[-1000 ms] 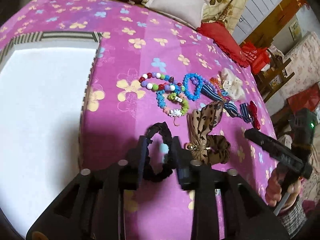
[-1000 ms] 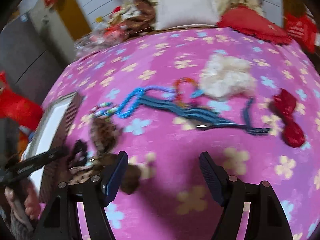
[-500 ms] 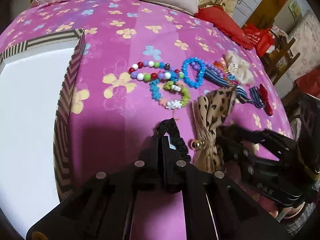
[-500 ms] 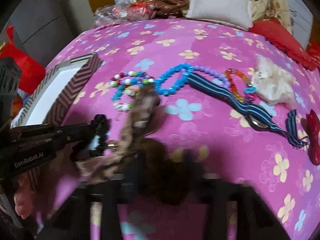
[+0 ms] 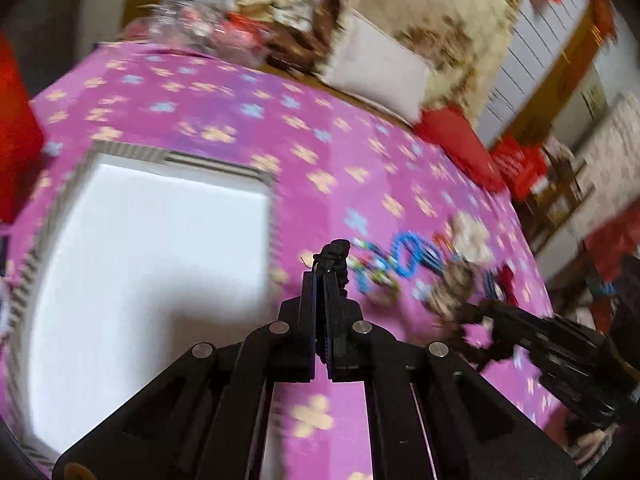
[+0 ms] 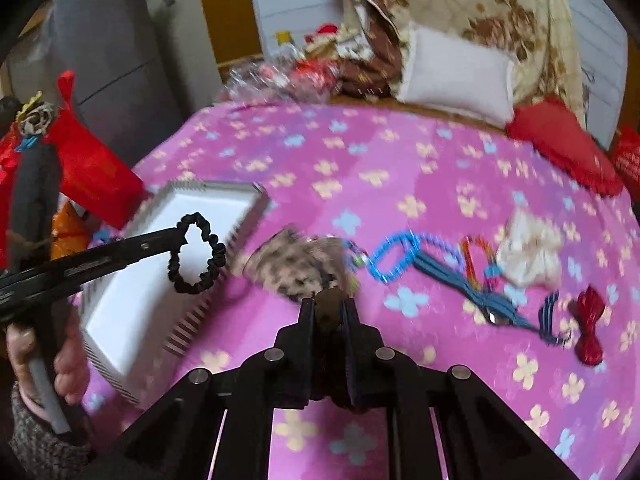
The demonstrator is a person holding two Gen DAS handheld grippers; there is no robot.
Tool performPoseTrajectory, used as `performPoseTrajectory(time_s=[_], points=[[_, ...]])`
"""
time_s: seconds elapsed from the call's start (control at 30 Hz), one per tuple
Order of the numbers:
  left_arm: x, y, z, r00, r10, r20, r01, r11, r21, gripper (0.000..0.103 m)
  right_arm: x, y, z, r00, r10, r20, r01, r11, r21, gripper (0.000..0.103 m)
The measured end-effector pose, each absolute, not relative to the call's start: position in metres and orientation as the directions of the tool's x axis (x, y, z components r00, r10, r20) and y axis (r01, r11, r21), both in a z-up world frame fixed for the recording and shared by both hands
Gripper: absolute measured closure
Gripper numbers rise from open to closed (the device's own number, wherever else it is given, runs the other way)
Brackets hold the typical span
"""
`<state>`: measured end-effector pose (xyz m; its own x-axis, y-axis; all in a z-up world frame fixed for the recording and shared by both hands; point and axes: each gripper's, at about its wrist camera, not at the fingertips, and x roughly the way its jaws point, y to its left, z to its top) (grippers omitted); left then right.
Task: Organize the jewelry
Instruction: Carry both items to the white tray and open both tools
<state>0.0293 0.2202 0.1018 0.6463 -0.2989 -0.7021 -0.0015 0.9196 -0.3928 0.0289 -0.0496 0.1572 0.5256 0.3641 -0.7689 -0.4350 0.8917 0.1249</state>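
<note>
A pink flowered bedspread (image 6: 360,152) covers the surface. The left gripper (image 5: 322,276) is clamped tight on a black scrunchie (image 6: 198,254), which hangs over the white striped-edged box (image 6: 132,280). The right gripper (image 6: 329,312) pinches a leopard-print hair bow (image 6: 298,266). Beyond its tips lie a blue bead bracelet (image 6: 394,254), a cream scrunchie (image 6: 528,254) and a red bow (image 6: 590,330). Pillows (image 6: 456,74) and a grey fridge (image 6: 108,60) stand behind.

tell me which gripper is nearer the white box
Left. The left gripper, holding the black scrunchie, hangs over the white box; the right gripper, holding the leopard bow, is beside it.
</note>
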Motion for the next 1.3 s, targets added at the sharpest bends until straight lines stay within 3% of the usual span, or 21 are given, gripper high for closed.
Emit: performPoseTrajectory(time_s=[0.2, 0.4, 0.63, 0.83, 0.93, 1.0, 1.1, 1.3], points=[[0.051, 0.272, 0.109, 0.695, -0.15, -0.703, -0.128, 0.936, -0.327, 0.101, 0.034, 0.006, 0.191, 0.519, 0.415, -0.747, -0.504, 0.855, 0.125, 0.091], [0.07, 0.325, 0.081, 0.662, -0.057, -0.747, -0.272, 0.911, -0.31, 0.101, 0.057, 0.077, 0.19, 0.469, 0.464, -0.751, -0.559, 0.815, 0.155, 0.091], [0.064, 0.372, 0.065, 0.646, 0.03, -0.763, -0.391, 0.871, -0.296, 0.101, 0.093, 0.156, 0.143, 0.36, 0.483, -0.798, -0.573, 0.79, 0.22, 0.091], [0.062, 0.375, 0.064, 0.639, 0.042, -0.768, -0.394, 0.875, -0.28, 0.101, 0.117, 0.188, 0.099, 0.315, 0.436, -0.843, -0.559, 0.803, 0.206, 0.09], [0.061, 0.371, 0.068, 0.646, 0.028, -0.763, -0.376, 0.881, -0.286, 0.083, 0.124, 0.187, 0.088, 0.286, 0.45, -0.846, -0.544, 0.803, 0.244, 0.087], [0.06, 0.37, 0.07, 0.656, 0.013, -0.754, -0.363, 0.882, -0.301, 0.061, 0.126, 0.182, 0.086, 0.27, 0.466, -0.843, -0.537, 0.799, 0.27, 0.081], [0.059, 0.367, 0.074, 0.676, -0.009, -0.736, -0.345, 0.879, -0.328, 0.057, 0.124, 0.175, 0.089, 0.287, 0.471, -0.834, -0.531, 0.803, 0.271, 0.066], [0.057, 0.362, 0.08, 0.685, -0.001, -0.729, -0.34, 0.884, -0.321, 0.056, 0.117, 0.154, 0.109, 0.347, 0.481, -0.805, -0.514, 0.816, 0.266, 0.058]])
